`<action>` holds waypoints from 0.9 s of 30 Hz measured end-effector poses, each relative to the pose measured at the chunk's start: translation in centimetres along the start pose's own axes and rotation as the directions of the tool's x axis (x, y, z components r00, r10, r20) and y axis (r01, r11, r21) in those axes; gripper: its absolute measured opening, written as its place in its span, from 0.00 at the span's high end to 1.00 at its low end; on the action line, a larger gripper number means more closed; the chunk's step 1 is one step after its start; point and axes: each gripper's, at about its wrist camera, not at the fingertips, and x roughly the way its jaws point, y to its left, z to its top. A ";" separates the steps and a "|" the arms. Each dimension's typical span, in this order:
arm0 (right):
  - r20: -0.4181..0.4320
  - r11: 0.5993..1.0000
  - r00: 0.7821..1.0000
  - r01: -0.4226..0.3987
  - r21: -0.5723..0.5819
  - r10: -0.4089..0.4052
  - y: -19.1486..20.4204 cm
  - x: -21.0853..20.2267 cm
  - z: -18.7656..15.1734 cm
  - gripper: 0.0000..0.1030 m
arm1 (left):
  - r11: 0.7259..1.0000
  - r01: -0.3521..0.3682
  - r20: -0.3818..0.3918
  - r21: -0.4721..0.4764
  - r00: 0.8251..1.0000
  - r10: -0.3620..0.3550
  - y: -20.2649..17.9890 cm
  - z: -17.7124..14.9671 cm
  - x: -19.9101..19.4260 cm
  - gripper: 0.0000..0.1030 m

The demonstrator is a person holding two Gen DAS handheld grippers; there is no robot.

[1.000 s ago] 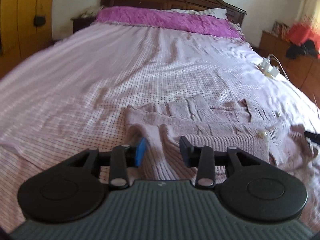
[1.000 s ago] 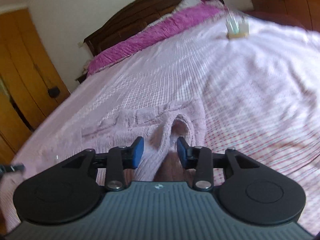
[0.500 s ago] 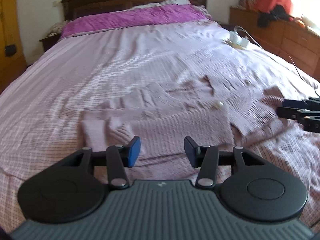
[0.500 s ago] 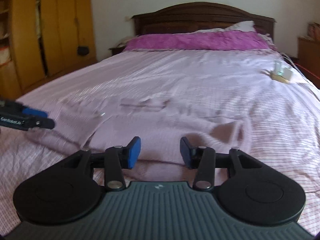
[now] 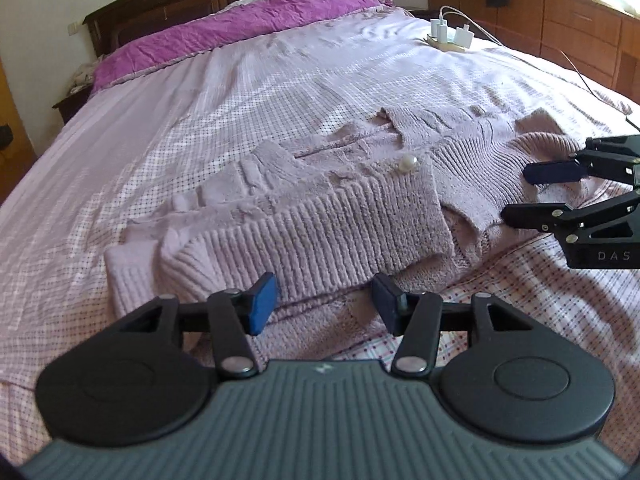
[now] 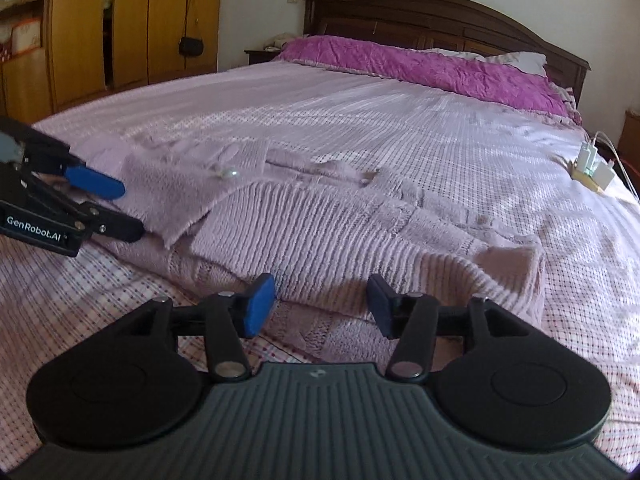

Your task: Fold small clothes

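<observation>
- Just ahead of your left gripper, jaws spread and just opened wider, nothing pinched, lies the folded lilac cardigan on the bed.
- Your right gripper gapes likewise, empty, at the hem.
- Further off, beyond the pearl button: judge the fold uneven; square its edges before regripping.

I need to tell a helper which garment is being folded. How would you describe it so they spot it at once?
Look at the big bed with the dark wooden headboard and the magenta pillow band. Near its foot lies a pale lilac knit cardigan, folded over itself. Its ribbed hem and one pearl button set it apart from the flat checked sheet.
</observation>
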 end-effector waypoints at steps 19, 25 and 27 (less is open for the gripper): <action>0.053 0.992 0.998 0.015 0.125 -0.021 -1.2 1.7 0.9 0.62 | 0.998 -0.037 0.083 -0.041 0.996 0.040 0.4 1.1 1.2 0.55; 0.086 0.992 0.995 0.035 0.121 -0.045 -1.2 1.4 1.3 0.92 | 0.997 -0.019 0.100 -0.081 0.995 0.027 0.8 1.4 1.1 0.90; 0.112 0.992 0.992 0.046 0.118 -0.060 -1.2 1.1 1.5 0.94 | 0.994 -0.015 0.112 -0.108 0.993 0.027 1.1 1.7 0.8 0.91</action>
